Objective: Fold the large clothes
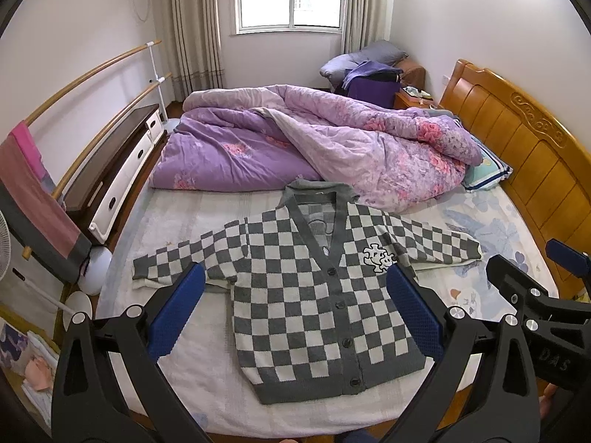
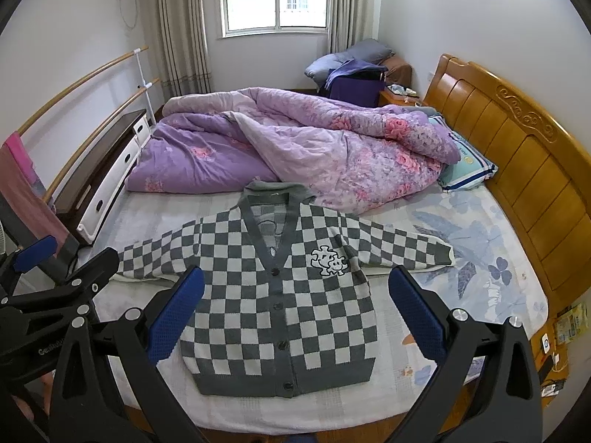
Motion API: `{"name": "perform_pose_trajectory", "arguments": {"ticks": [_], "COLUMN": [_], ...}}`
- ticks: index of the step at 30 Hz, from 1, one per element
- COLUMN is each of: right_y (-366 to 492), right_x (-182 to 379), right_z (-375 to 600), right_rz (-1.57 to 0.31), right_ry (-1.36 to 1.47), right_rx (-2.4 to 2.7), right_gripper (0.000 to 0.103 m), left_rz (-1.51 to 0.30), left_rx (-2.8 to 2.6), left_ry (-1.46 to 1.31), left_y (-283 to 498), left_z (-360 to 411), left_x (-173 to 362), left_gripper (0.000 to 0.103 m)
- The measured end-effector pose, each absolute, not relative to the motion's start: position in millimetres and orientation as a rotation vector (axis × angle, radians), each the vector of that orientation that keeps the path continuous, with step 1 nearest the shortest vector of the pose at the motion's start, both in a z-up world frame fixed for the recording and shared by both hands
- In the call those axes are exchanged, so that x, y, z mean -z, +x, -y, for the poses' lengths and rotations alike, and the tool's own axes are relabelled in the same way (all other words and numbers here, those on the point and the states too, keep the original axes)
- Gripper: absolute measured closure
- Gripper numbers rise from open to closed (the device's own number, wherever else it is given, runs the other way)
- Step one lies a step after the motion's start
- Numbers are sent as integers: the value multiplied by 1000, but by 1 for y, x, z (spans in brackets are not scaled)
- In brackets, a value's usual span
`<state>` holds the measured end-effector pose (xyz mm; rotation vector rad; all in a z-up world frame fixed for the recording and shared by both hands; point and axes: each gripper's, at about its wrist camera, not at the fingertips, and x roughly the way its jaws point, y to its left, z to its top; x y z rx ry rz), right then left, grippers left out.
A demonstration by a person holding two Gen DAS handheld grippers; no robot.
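A grey-and-white checkered cardigan (image 1: pixel 306 295) lies flat on the bed, buttoned, collar away from me, both sleeves spread out sideways. It also shows in the right wrist view (image 2: pixel 280 306). My left gripper (image 1: pixel 295 306) is open and empty, held above the cardigan's body. My right gripper (image 2: pixel 295 306) is open and empty, also above the cardigan's lower body. The right gripper shows at the right edge of the left wrist view (image 1: pixel 532 288). The left gripper shows at the left edge of the right wrist view (image 2: pixel 55 269).
A crumpled purple floral quilt (image 1: pixel 314 144) fills the far half of the bed. A wooden headboard (image 1: pixel 517 140) runs along the right. A pillow (image 1: pixel 484 170) lies by it. A dresser (image 1: pixel 122 162) and wooden rails with a pink towel (image 1: pixel 33 192) stand left.
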<state>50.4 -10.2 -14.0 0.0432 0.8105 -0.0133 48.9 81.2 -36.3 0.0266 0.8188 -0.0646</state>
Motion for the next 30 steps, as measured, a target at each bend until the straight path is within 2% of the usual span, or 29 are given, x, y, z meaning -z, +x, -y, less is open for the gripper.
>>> {"name": "perform_pose_trajectory", "arguments": {"ticks": [15, 23, 30], "right_y": [132, 165, 196], "right_x": [67, 96, 147], "right_z": [29, -6, -68], "right_rz": [-834, -848, -921], "right_ry": [-17, -107, -177], "right_rx": [-137, -154, -161], "right_gripper": [7, 7, 7], "left_rz": [-856, -917, -1022], "left_rx": [-37, -4, 35], "left_ry": [-13, -126, -167], "left_y": [123, 152, 181], "left_z": [-49, -88, -150], "left_x": [90, 143, 201], "left_gripper": [5, 5, 5]}}
